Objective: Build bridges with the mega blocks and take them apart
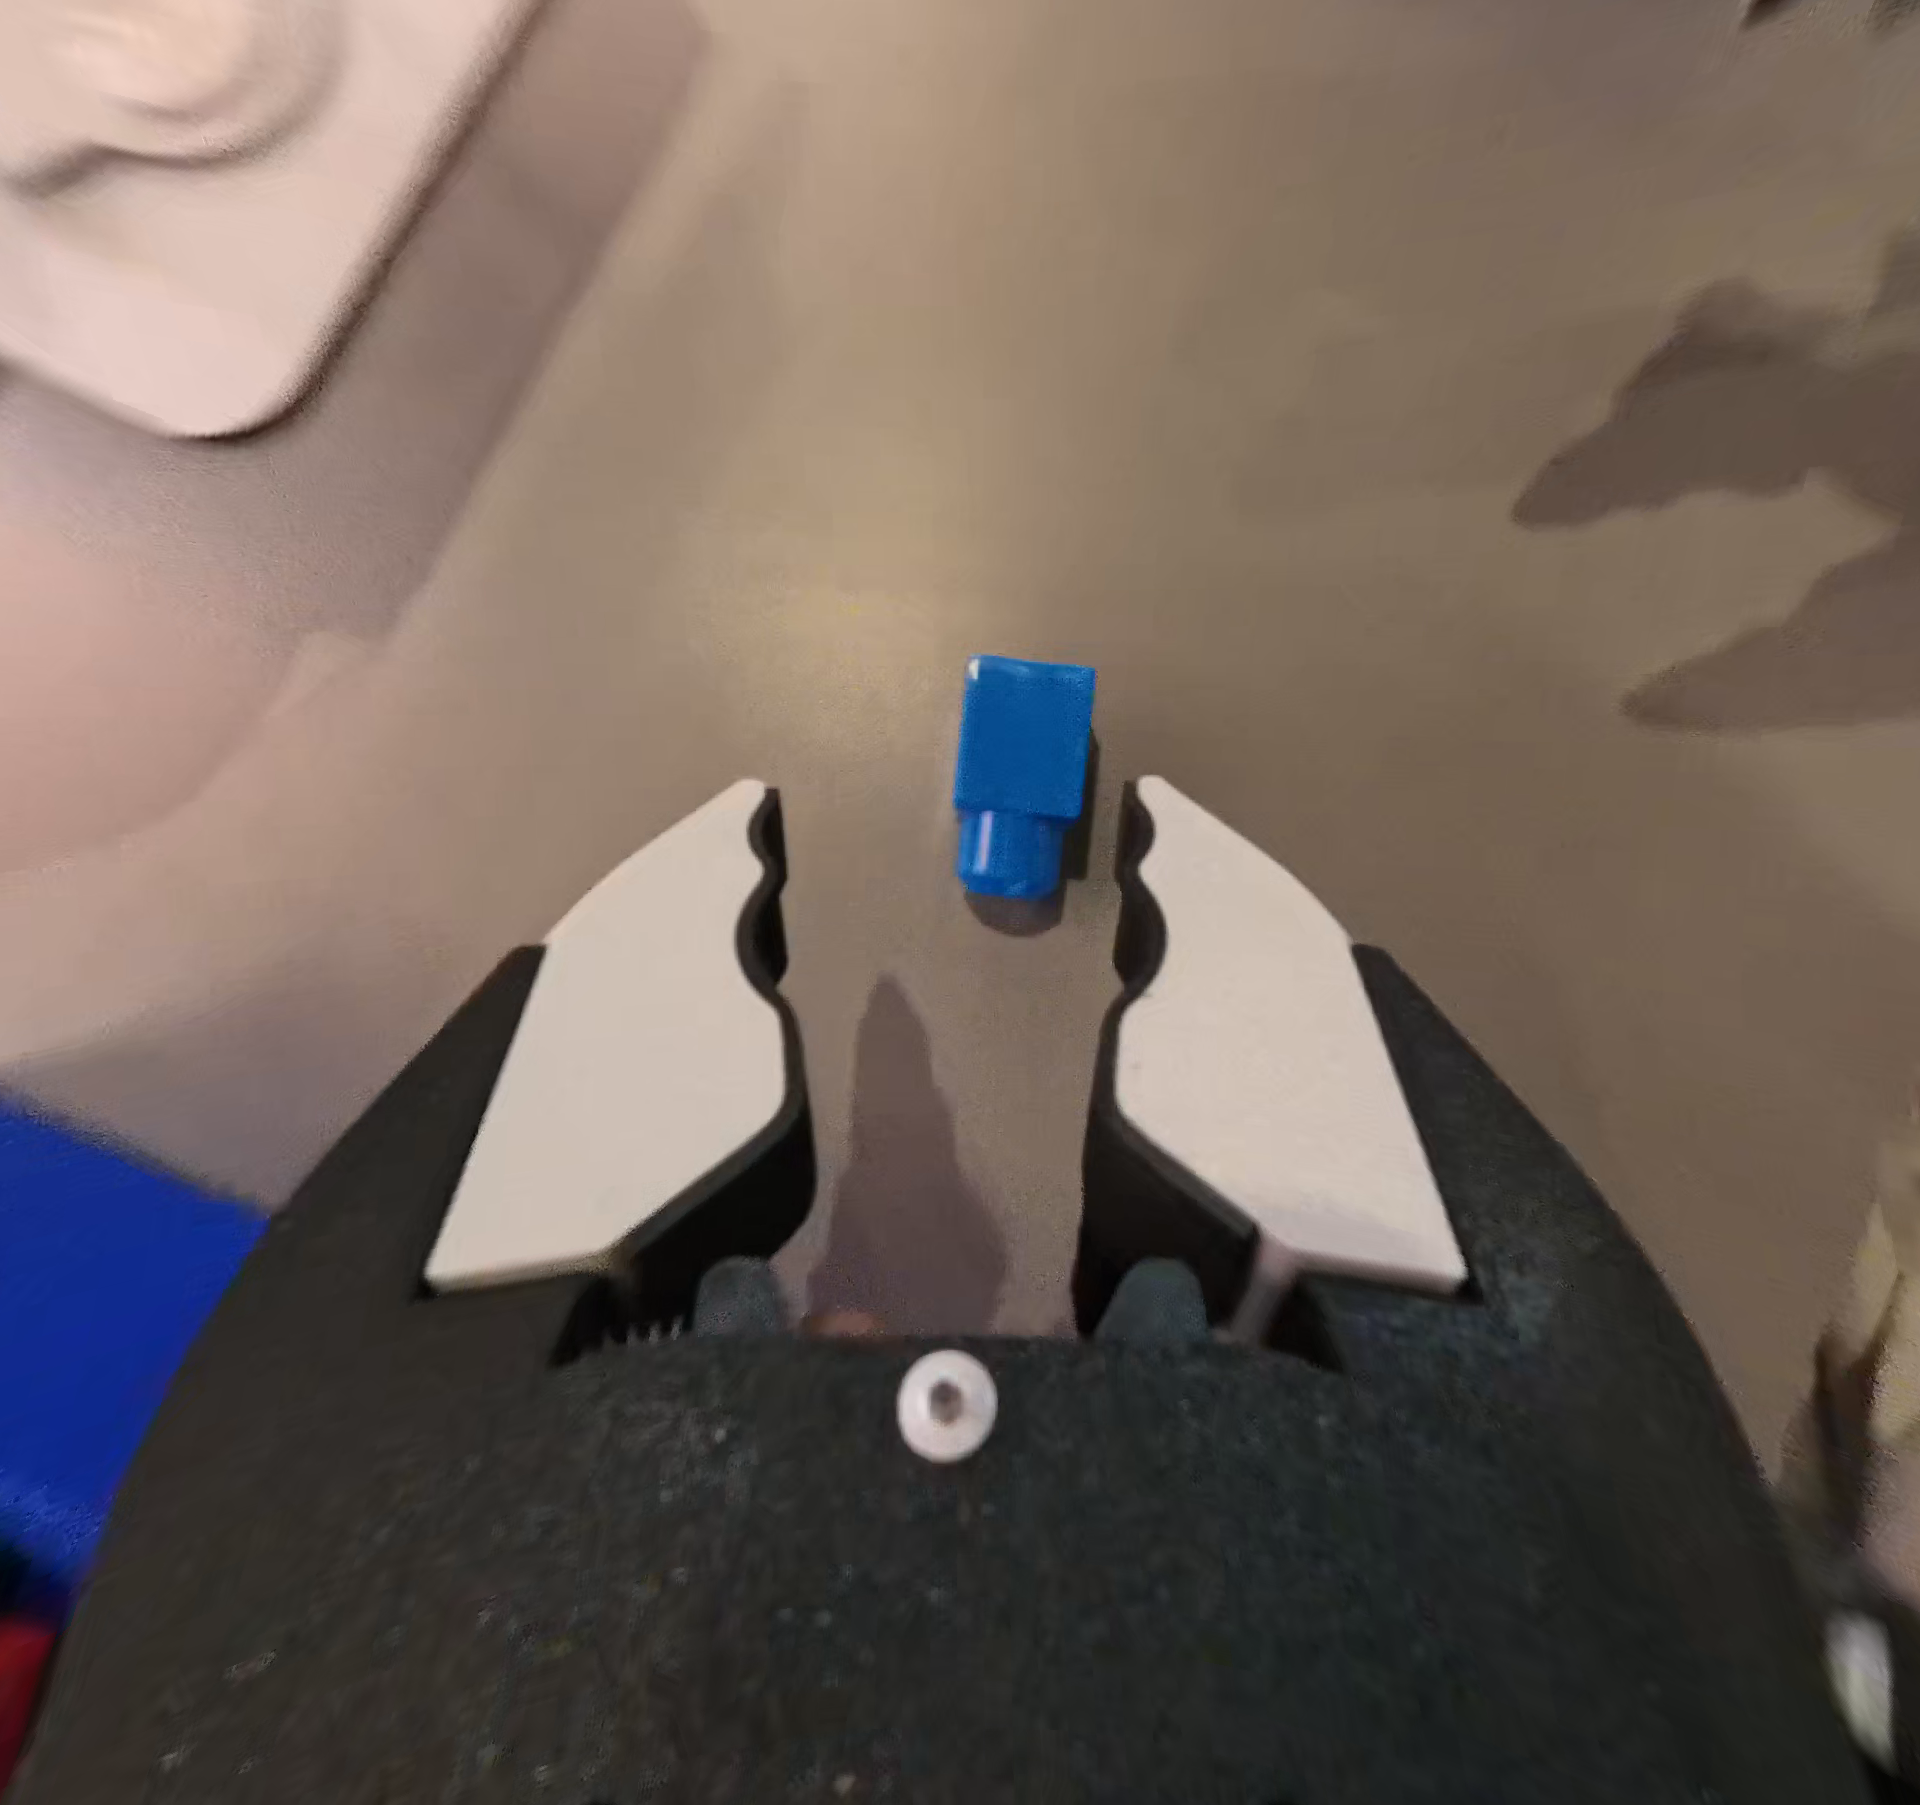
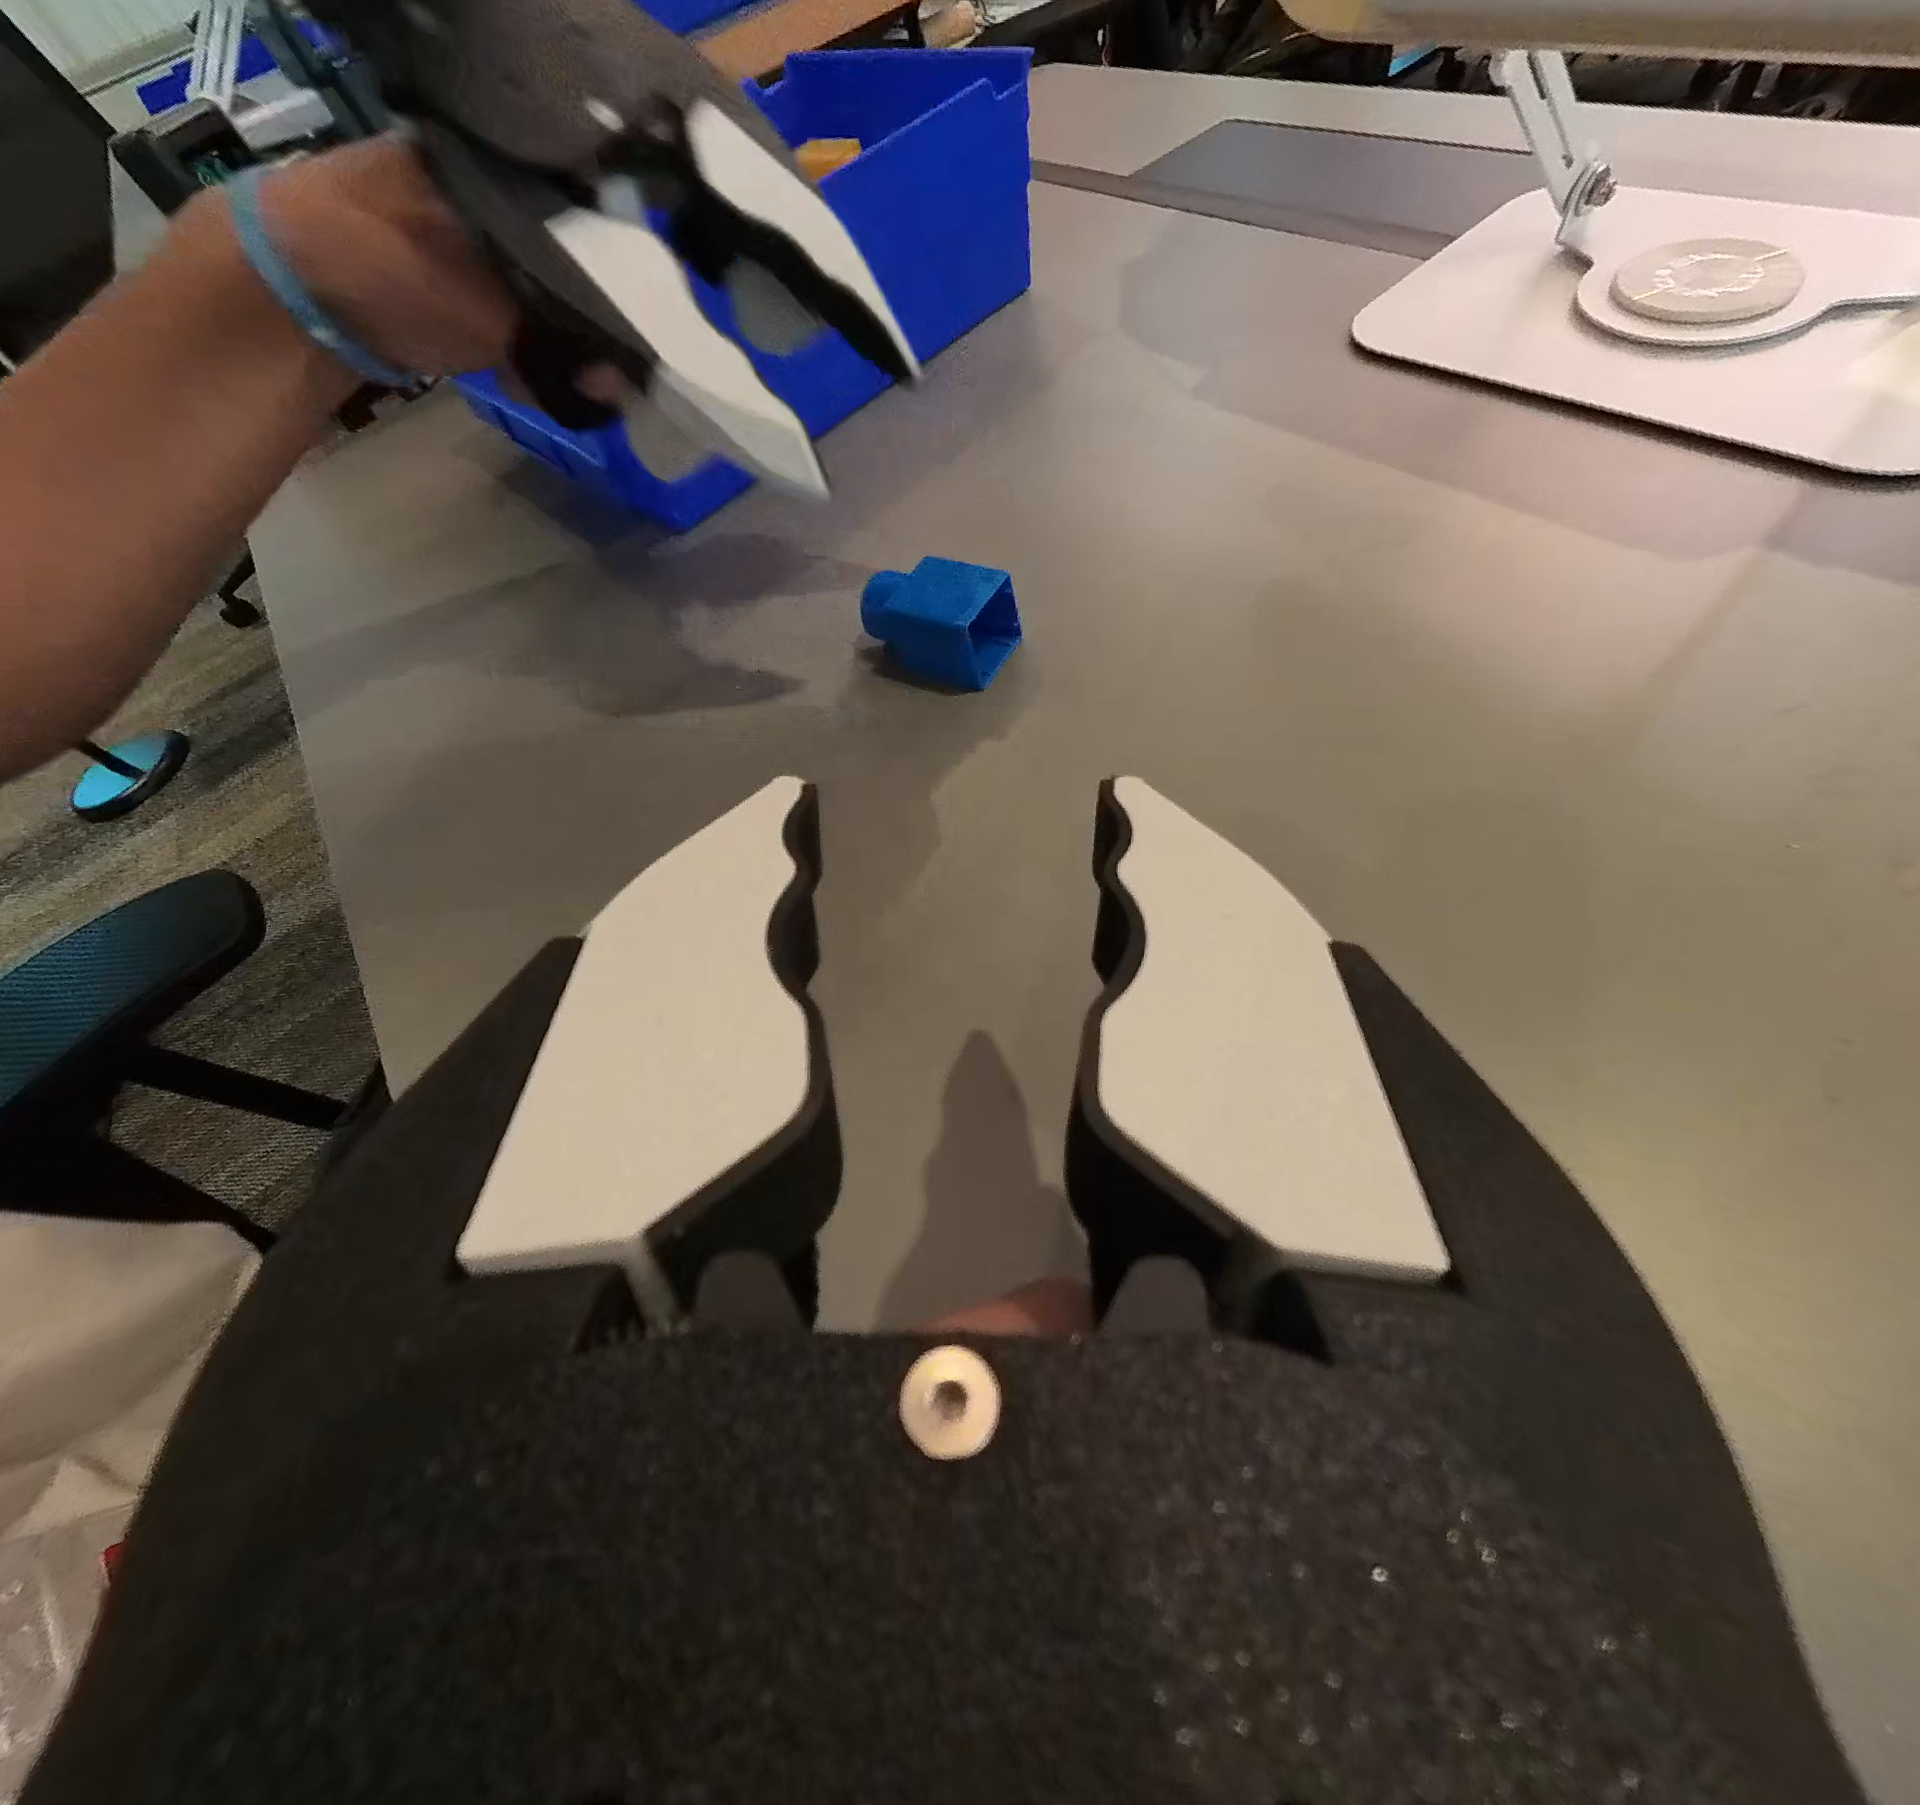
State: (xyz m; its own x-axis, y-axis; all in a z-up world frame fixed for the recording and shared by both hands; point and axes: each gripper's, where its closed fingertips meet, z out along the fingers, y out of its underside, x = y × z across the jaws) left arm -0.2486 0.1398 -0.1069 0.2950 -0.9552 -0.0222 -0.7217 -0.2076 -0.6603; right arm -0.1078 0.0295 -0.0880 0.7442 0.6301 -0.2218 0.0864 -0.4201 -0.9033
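A small blue mega block [image 1: 1023,768] lies on its side on the grey table [image 1: 1247,405]. In the left wrist view its stud points toward me. My left gripper [image 1: 951,799] is open and empty, held above the block, which sits just ahead of the fingertips near the right finger. In the right wrist view the same block [image 2: 940,621] lies in the middle of the table. The left gripper [image 2: 868,430] hangs above and to its left, open, held by a hand. My right gripper [image 2: 956,789] is open and empty, nearer than the block.
A blue bin [image 2: 914,228] with an orange piece inside stands at the back left of the table. A white stand base [image 2: 1621,353] sits at the back right; it also shows in the left wrist view [image 1: 208,145]. The table's left edge [image 2: 312,799] borders an office chair [image 2: 104,986].
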